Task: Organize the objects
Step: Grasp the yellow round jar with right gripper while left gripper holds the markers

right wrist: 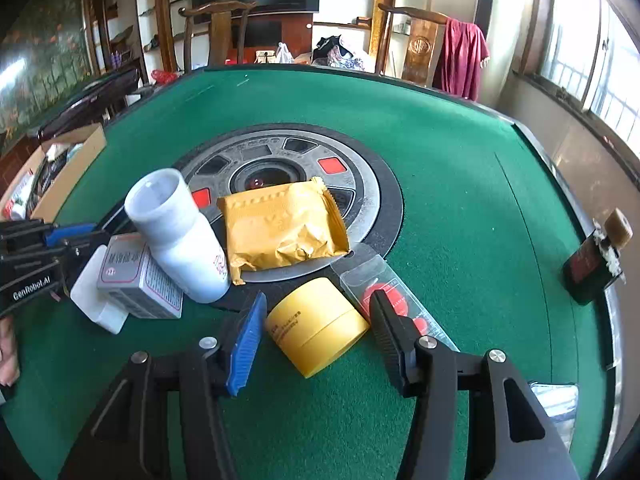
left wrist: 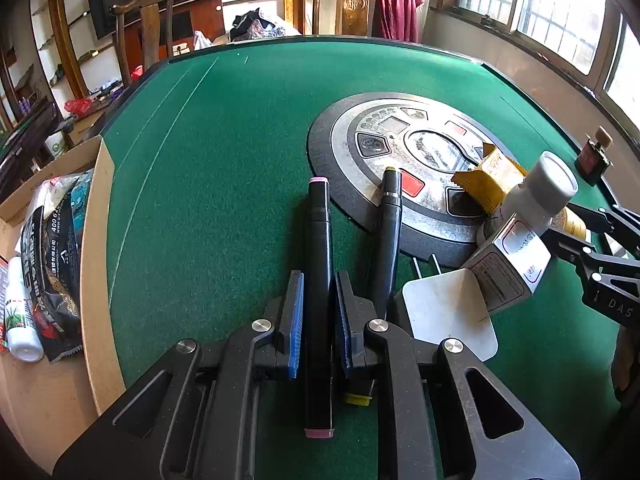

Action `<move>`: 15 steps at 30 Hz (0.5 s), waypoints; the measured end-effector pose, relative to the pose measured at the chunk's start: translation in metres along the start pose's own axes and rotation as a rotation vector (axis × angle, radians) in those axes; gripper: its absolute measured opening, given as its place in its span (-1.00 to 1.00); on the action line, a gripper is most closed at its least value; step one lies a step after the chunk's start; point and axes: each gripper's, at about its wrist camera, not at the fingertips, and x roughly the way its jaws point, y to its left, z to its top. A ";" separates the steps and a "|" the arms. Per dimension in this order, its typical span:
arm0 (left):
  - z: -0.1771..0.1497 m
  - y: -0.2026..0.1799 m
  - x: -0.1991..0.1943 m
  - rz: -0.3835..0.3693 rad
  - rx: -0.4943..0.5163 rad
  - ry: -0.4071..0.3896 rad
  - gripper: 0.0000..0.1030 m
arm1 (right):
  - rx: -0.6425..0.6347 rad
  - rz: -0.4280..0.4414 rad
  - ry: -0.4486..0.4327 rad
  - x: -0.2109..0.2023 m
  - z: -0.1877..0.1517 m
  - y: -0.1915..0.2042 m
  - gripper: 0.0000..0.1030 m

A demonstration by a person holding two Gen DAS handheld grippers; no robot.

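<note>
Two markers (left wrist: 318,264) lie side by side left of the bottle (left wrist: 536,196); box (left wrist: 60,208) far left.

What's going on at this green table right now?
A person is tidying clutter off the green felt table with two handheld grippers. The left gripper is closed around a black marker with pink ends; a second black marker lies beside it. The right gripper is open, its fingers on either side of a yellow round container, not yet clamped. A white bottle, a yellow packet and a small box wait nearby. A cardboard box at the left already holds items.
</note>
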 end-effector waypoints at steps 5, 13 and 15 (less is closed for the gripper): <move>-0.001 0.001 -0.001 -0.005 -0.006 0.000 -0.72 | 0.040 0.024 0.021 -0.003 0.001 -0.008 -0.03; -0.001 0.000 -0.002 -0.011 -0.011 0.002 -0.72 | 0.237 0.192 0.026 -0.007 0.003 -0.031 -0.03; -0.001 0.000 -0.002 -0.013 -0.012 0.002 -0.72 | 0.259 0.198 0.023 -0.008 0.003 -0.034 -0.03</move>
